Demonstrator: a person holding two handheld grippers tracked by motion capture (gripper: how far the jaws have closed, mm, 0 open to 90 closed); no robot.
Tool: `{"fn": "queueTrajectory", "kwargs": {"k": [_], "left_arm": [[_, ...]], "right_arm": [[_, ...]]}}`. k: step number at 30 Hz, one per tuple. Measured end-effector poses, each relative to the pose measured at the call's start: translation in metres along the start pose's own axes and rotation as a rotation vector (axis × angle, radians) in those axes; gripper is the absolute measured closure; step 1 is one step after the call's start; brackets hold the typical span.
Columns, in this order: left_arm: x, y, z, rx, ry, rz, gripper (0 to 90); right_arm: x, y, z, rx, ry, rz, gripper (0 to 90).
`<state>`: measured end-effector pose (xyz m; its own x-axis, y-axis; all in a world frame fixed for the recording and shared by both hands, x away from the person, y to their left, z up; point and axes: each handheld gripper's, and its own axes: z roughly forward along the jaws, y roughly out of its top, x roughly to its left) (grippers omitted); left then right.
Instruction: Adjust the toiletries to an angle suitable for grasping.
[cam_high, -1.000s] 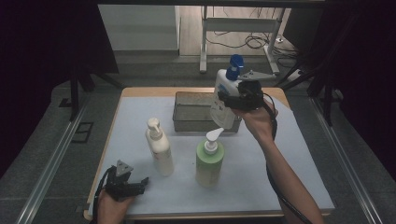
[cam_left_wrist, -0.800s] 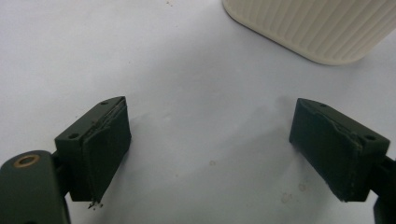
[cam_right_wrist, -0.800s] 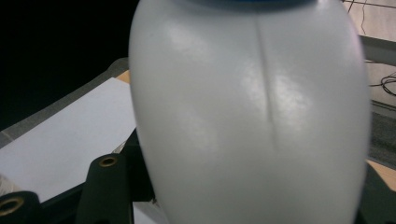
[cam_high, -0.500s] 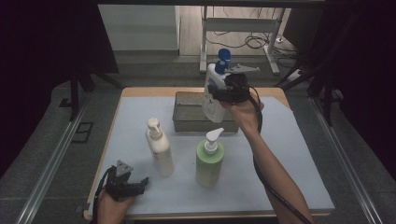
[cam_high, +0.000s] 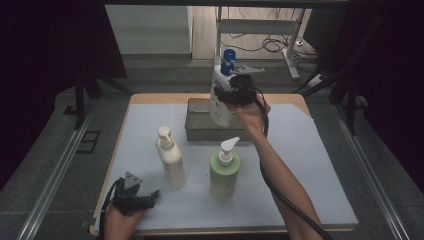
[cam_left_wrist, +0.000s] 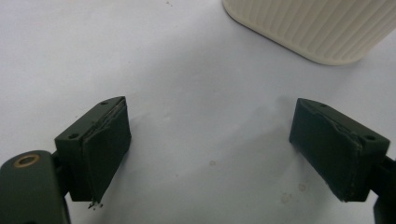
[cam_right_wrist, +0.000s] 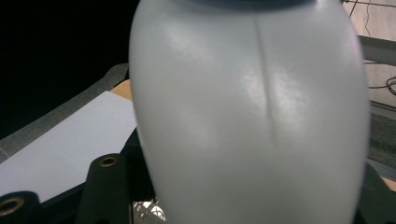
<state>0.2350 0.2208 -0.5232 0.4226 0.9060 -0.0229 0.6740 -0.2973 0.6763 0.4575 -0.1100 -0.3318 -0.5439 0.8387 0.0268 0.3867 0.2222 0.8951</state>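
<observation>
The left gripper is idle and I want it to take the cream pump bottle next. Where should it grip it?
Grip the cream pump bottle across its ribbed body, below the shoulder, coming in level from the near-left, where the open left gripper already rests. It stands upright; the pump head looks too narrow to hold, and the green bottle crowds its right.

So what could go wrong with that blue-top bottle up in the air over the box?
The right gripper holds the white bottle with the blue pump by its smooth rounded body, above the grey bin, so it might slip out and drop. It also hangs tilted near the bin's back edge, so it could catch the rim going down. The left gripper rests open close to the cream pump bottle; a careless move might tip that.
</observation>
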Motion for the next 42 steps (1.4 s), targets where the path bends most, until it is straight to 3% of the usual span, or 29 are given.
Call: {"fn": "queueTrajectory", "kwargs": {"k": [9,19,42], "left_arm": [[0.0,0.0,0.0,0.0,0.0,0.0,12.4],[0.0,0.0,0.0,-0.001,0.0,0.0,12.4],[0.0,0.0,0.0,0.0,0.0,0.0,12.4]], "right_arm": [[0.004,-0.005,0.021,0.023,-0.005,-0.007,40.9],[0.008,-0.025,0.042,0.063,-0.006,-0.019,40.8],[0.014,-0.055,0.055,0.102,-0.002,-0.015,40.7]]}}
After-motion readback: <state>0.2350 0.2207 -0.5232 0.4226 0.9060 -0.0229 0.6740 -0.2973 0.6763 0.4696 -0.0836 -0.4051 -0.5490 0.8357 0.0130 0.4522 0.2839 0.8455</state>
